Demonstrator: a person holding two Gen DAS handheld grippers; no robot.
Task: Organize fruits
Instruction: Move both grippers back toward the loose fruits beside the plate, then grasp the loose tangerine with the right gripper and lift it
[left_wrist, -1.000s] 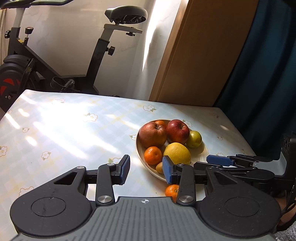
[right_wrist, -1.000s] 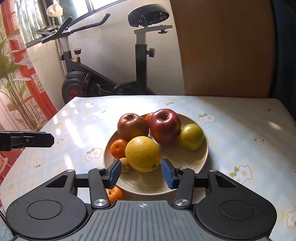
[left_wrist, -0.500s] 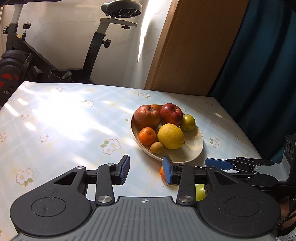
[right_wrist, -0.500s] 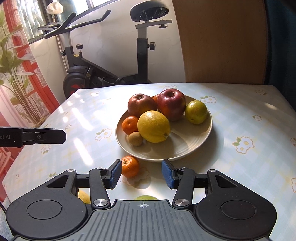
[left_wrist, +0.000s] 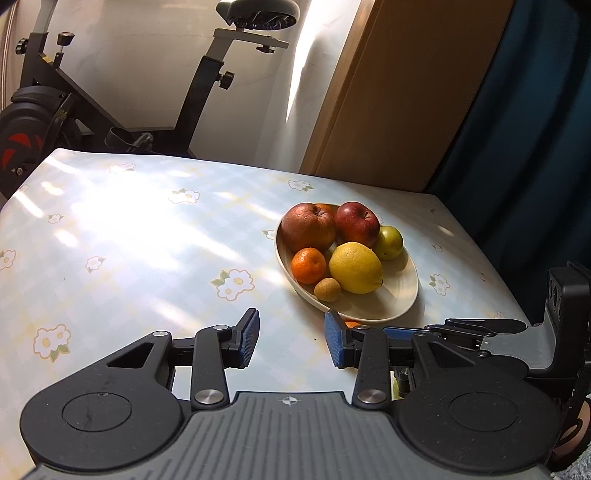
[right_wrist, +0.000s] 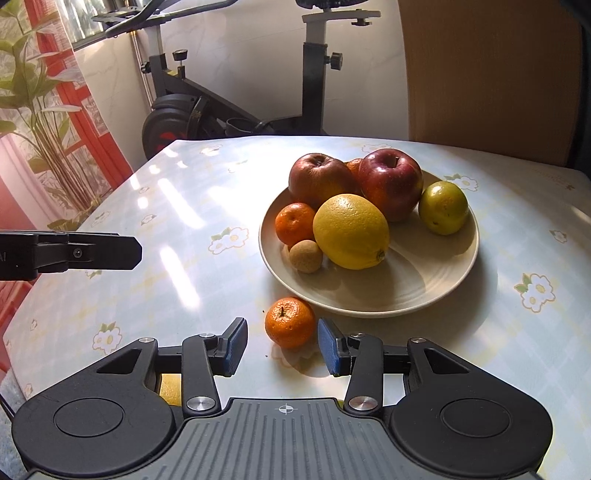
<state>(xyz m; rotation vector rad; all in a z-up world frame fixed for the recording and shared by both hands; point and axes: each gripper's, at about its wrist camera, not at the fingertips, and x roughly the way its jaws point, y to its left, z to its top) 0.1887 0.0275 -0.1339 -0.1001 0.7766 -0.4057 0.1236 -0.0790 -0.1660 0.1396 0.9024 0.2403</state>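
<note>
Table (right_wrist: 207, 221): plate (right_wrist: 424, 288) holds seven fruits; one mandarin (right_wrist: 290, 322) outside.

Behind the flowered table (right_wrist: 177, 221) stands a black exercise bike (right_wrist: 236, 110) against a pale wall (left_wrist: 147, 55). Right of the bike, a wooden panel (left_wrist: 399, 92); beyond that, a dark blue curtain (left_wrist: 535, 110).

I see the plate (right_wrist: 436, 291) on the bench (right_wrist: 177, 229), a loose mandarin (right_wrist: 290, 322) just before it, maybe another fruit (right_wrist: 170, 389) under my right tool (right_wrist: 282, 347).
</note>
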